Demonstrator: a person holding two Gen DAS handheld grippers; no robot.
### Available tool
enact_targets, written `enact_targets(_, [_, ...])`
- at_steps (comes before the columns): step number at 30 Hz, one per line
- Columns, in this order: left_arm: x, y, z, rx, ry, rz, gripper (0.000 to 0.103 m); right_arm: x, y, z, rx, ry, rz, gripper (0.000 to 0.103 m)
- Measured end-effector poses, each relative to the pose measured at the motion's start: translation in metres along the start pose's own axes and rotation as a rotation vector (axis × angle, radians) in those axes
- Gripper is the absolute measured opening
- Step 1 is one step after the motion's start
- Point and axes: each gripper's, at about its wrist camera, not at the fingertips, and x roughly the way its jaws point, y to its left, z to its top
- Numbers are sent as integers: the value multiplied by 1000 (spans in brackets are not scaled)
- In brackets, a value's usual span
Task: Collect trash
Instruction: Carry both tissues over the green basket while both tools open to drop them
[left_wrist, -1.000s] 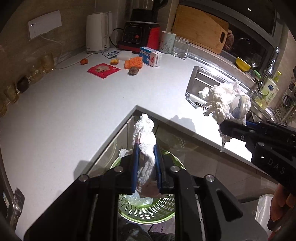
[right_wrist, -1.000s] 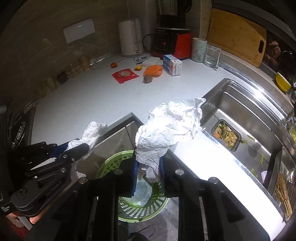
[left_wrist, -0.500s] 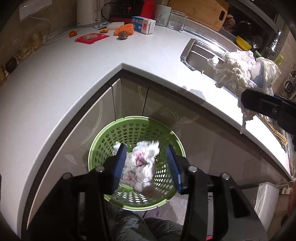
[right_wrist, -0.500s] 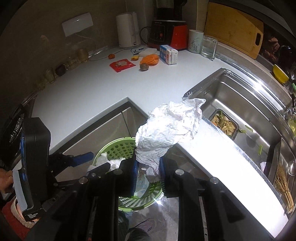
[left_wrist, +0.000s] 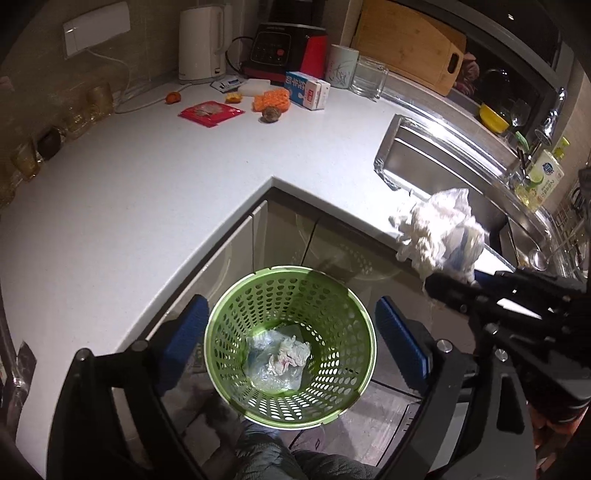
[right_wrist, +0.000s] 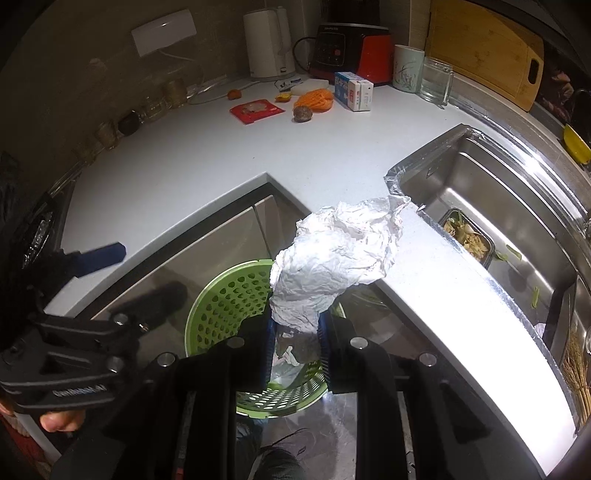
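Left wrist view: your left gripper (left_wrist: 291, 332) sits centre-bottom of frame over the green basket (left_wrist: 221, 321). Its jaws have just been opening and now stand wide, nothing between them. A small crumpled tissue (left_wrist: 290, 356) lies on the basket floor on top of a clear plastic bag (left_wrist: 266, 373). At right of frame your right gripper (left_wrist: 448, 295) pinches a bigger white paper wad (left_wrist: 441, 236).

Right wrist view: your right gripper (right_wrist: 295, 343) is at bottom centre, jaws narrow and clamped on the paper wad (right_wrist: 340, 254), which sticks up past the fingertips. The basket (right_wrist: 225, 299) is right below it, against the cabinet fronts. Your left gripper (right_wrist: 99, 254) shows at left edge. The red wrapper (right_wrist: 256, 109) and orange scraps (right_wrist: 316, 99) lie on the white counter (right_wrist: 207, 162) at upper centre, well apart from the basket. The sink (right_wrist: 491, 192) is at right.
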Motion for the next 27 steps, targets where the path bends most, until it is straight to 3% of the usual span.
enact_targets(4, [-9, 12, 9, -17, -25, 45, 93, 22, 8, -6, -34, 53, 34, 26])
enact_targets(7, [-13, 20, 13, -37, -31, 50, 93, 38, 18, -14, -74, 98, 44, 52])
enact_targets(9, [-14, 24, 14, -49, -34, 53, 93, 45, 25, -18, -97, 106, 17, 78])
enact_targets(10, [-15, 26, 15, -50, -35, 55, 94, 46, 27, -19, -105, 105, 7, 81])
enact_targets(15, [-14, 30, 17, -50, -38, 63, 94, 46, 28, -13, -97, 100, 0, 87])
enact_targets(27, [-22, 33, 37, -64, -68, 51, 95, 7, 10, 26, -13, -11, -50, 97])
